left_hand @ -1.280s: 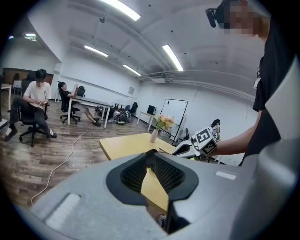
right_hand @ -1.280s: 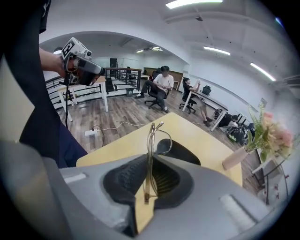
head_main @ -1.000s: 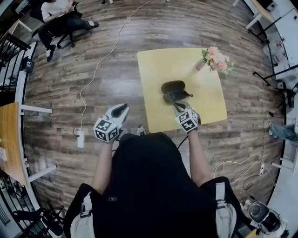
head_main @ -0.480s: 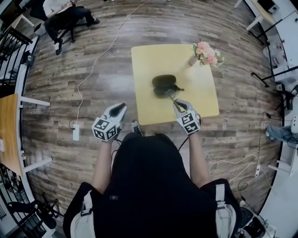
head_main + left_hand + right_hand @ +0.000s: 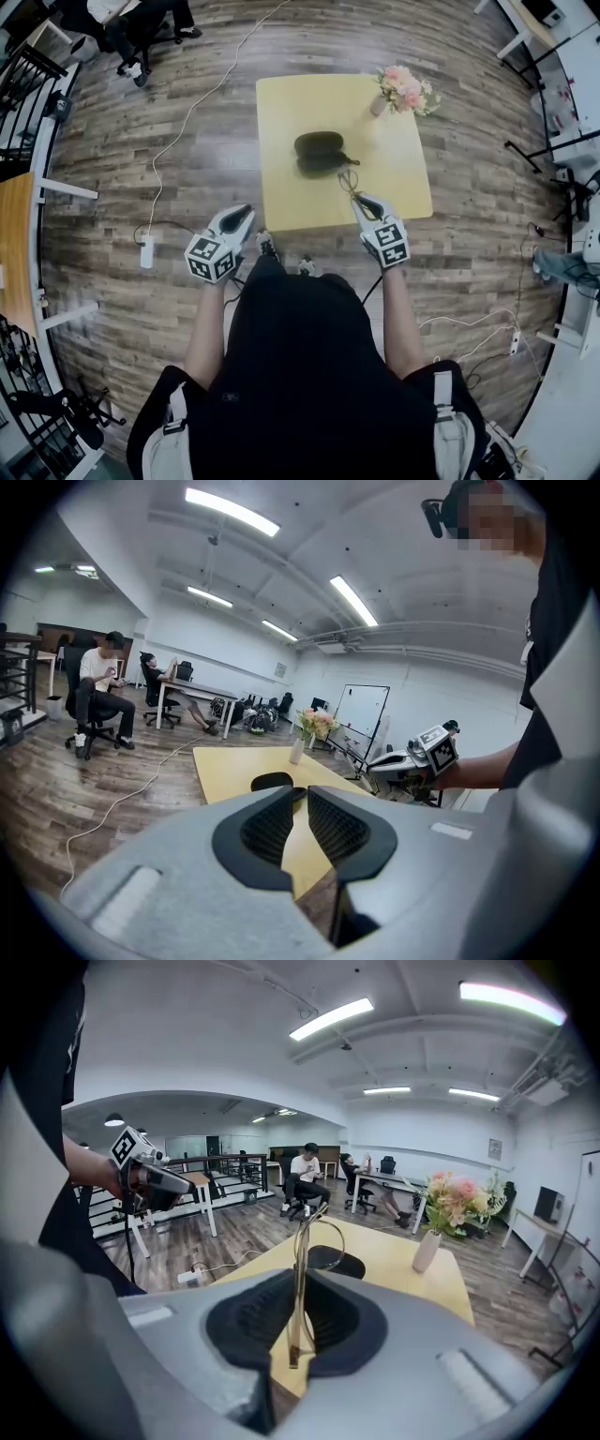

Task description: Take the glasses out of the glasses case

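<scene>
Two claws show at mid-height in the head view, one on each side of the person's dark torso. At left, the left claw [image 5: 245,214] hangs over the wooden floor [image 5: 122,150], off the near-left corner of the yellow surface [image 5: 398,169]. A white power strip [image 5: 147,251] lies on the floor to its left, and a seated person [image 5: 127,19] occupies the upper-left corner of the frame. In the left gripper view the pads stand only a narrow gap apart with nothing between them; the surface shows through the gap.

Toward the middle of the surface lies the dark glasses case [image 5: 319,153], lid swung open, its two halves lying side by side. Just right of it and nearer the person, the glasses [image 5: 349,181] are out of the case, raised above the surface near its front edge.

The right claw [image 5: 357,199] has hold of them. In the right gripper view its pads are closed on one thin temple arm, which runs upright between them, while the round wire-rimmed lenses stand past the tips with the open case behind them on the surface.

Farther right, at the far right corner of the surface in the upper part of the head view, stands a vase of pink flowers [image 5: 403,86], well apart from both the case and the glasses.
</scene>
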`<action>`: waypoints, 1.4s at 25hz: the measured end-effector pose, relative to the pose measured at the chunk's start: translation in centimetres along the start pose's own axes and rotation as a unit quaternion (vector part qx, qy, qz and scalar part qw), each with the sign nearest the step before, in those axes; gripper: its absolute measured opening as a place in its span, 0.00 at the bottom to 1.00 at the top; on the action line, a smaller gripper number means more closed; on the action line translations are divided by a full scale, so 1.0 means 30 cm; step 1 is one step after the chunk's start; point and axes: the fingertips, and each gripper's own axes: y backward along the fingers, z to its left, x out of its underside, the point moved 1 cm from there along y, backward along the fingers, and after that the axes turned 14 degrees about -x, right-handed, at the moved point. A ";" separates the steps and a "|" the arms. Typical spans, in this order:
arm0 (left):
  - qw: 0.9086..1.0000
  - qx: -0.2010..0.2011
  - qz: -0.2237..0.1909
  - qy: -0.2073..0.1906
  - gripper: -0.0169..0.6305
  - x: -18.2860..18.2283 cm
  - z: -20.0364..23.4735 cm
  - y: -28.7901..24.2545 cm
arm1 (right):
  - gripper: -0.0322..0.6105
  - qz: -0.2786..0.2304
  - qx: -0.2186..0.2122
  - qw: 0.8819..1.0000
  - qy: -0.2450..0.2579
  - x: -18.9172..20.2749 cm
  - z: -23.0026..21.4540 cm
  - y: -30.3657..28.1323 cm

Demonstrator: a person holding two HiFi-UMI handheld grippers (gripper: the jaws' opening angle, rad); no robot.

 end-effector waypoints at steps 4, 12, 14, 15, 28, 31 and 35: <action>1.000 -0.003 0.003 -0.001 0.12 0.026 -0.028 0.035 | 0.10 -0.003 -0.005 1.000 -0.001 0.027 0.037 0.022; 1.000 -0.007 0.002 -0.004 0.12 0.050 -0.076 0.084 | 0.10 -0.006 -0.013 1.000 0.003 0.072 0.082 0.056; 1.000 -0.008 0.002 -0.004 0.12 0.059 -0.084 0.096 | 0.10 -0.006 -0.014 1.000 0.006 0.073 0.088 0.061; 1.000 -0.009 0.002 -0.004 0.12 0.064 -0.088 0.102 | 0.10 -0.007 -0.014 1.000 0.007 0.073 0.091 0.064; 1.000 -0.017 -0.005 0.005 0.12 0.102 -0.111 0.138 | 0.10 -0.006 -0.018 1.000 0.016 0.085 0.112 0.084; 1.000 -0.017 -0.007 0.006 0.12 0.104 -0.116 0.140 | 0.10 -0.007 -0.015 1.000 0.014 0.084 0.109 0.087; 1.000 -0.019 -0.009 0.008 0.12 0.100 -0.111 0.143 | 0.10 -0.009 -0.017 1.000 0.018 0.064 0.114 0.079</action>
